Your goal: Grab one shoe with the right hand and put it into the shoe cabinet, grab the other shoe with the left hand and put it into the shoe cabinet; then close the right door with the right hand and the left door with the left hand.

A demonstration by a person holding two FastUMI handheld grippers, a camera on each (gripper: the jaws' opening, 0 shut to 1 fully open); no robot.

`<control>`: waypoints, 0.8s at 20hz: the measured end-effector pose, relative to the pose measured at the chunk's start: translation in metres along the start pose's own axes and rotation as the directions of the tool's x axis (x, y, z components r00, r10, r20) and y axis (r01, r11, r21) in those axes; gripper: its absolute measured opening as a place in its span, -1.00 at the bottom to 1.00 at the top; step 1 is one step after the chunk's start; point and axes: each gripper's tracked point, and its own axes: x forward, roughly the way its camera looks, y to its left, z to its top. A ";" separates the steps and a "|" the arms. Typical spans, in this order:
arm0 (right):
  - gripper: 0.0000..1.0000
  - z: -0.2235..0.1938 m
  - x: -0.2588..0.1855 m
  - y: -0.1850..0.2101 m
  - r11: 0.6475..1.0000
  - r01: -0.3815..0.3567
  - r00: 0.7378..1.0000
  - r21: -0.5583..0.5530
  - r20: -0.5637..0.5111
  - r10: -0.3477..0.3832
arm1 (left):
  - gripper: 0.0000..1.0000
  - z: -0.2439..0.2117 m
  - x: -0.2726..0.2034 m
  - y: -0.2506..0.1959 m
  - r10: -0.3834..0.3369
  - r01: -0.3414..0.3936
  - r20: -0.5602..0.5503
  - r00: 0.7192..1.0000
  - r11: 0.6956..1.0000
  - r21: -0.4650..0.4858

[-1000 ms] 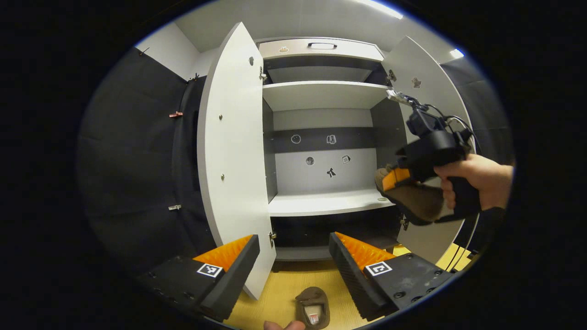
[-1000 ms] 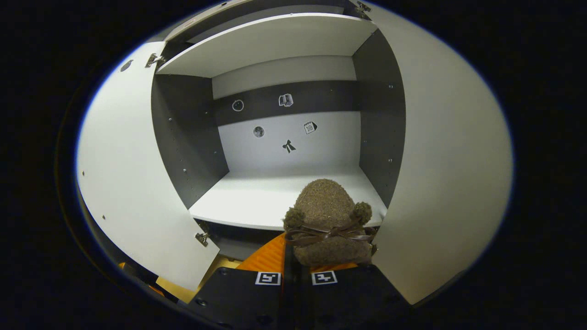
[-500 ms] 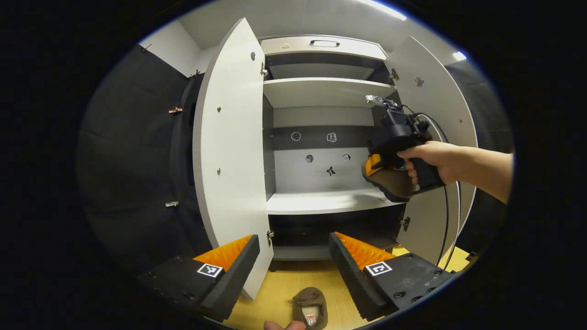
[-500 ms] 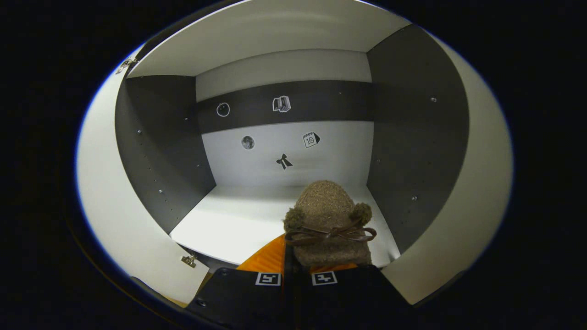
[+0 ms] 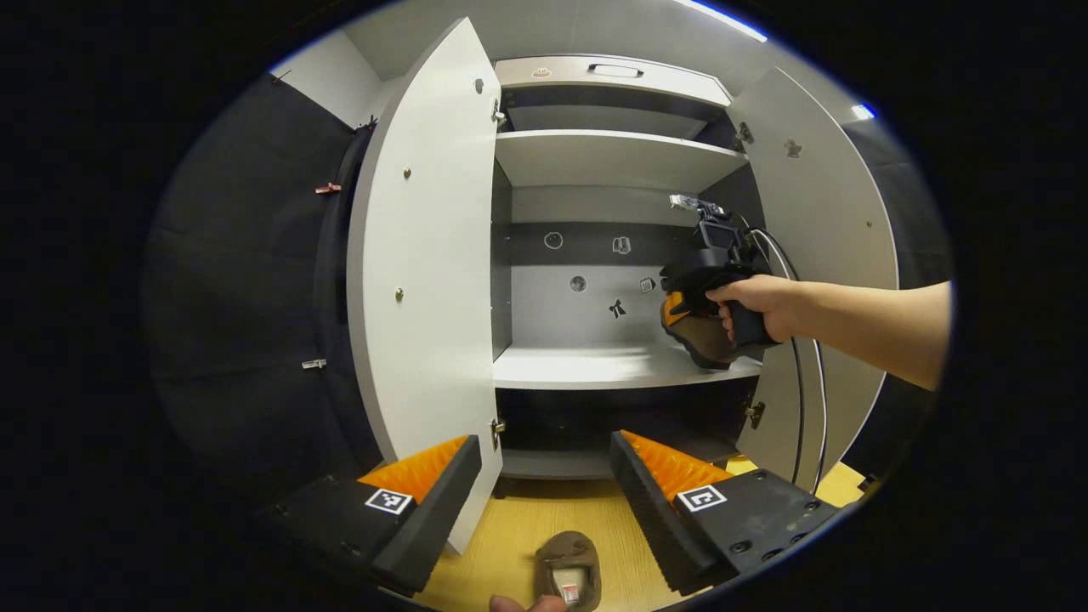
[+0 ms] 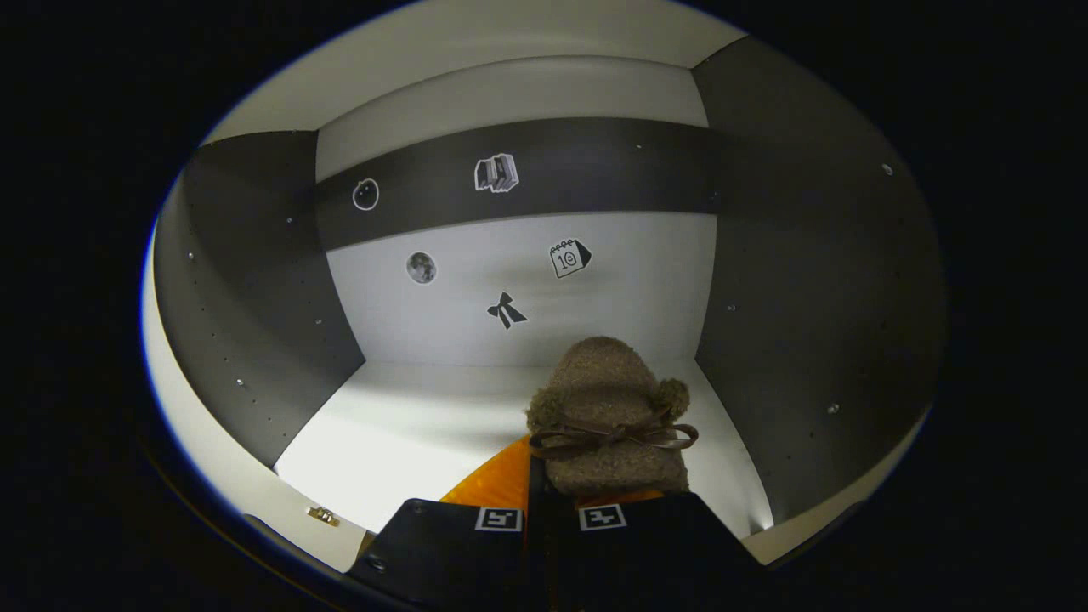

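Brown shoe [image 6: 608, 416] in right gripper [image 6: 551, 510] now deeper inside cabinet [image 6: 527, 425].

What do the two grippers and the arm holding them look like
Each gripper has a black body with a small square black-and-white marker on each finger base. The left gripper has ribbed wedge-shaped fingers. The right gripper has a pistol-style handle, with cables hanging behind it. The forearm is bare, no sleeve.

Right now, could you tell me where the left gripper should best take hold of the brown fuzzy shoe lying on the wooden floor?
Probably at the sides of the brown fuzzy shoe, around its opening, coming straight down from above. It lies flat on the wooden floor with the opening facing up, below the left gripper, whose fingers stand apart.
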 end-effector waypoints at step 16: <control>-0.17 -0.023 0.038 0.014 1.000 -0.012 0.998 -0.004 -0.067 0.011 | 0.94 -0.021 0.018 0.012 0.029 -0.030 -0.056 0.998 0.999 -0.013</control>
